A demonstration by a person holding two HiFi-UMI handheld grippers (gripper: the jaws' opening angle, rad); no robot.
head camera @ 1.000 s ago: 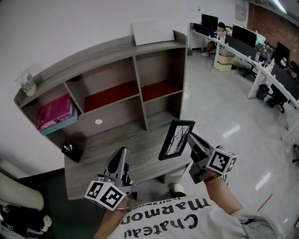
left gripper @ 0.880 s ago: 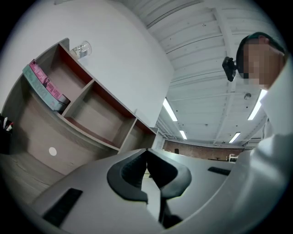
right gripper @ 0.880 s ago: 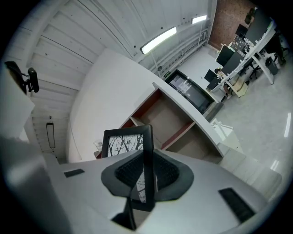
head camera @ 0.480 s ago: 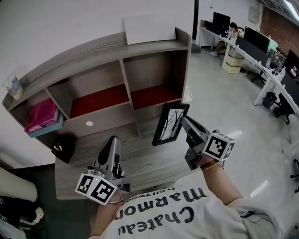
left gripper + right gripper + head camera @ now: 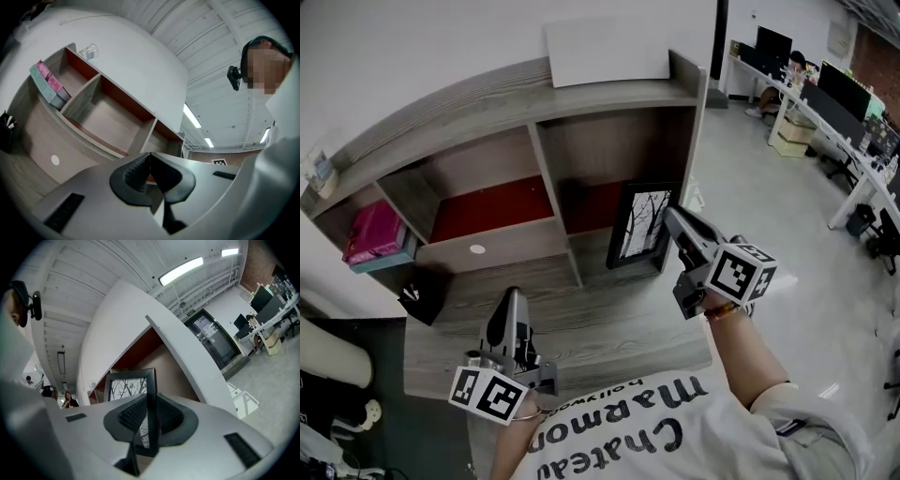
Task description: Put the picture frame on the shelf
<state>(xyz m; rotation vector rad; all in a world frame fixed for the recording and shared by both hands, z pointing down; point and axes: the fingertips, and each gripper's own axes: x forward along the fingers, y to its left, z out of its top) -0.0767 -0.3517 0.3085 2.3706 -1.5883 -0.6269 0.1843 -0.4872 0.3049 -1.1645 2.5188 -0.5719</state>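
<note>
R gripper [image 5: 668, 216] fingers pinching picture frame [image 5: 637, 225] edge, frame upright, shelf [image 5: 581, 98] just beyond fingers, L gripper [image 5: 508, 298] fingers pressed together

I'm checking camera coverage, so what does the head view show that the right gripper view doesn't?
Only the head view shows the left gripper, the pink book in the shelf's left compartment and the white board on top. Only the right gripper view shows the jaws of the right gripper closed on the edge of the picture frame, plus a ceiling light. Both show the right gripper holding the picture frame at the shelf.
</note>
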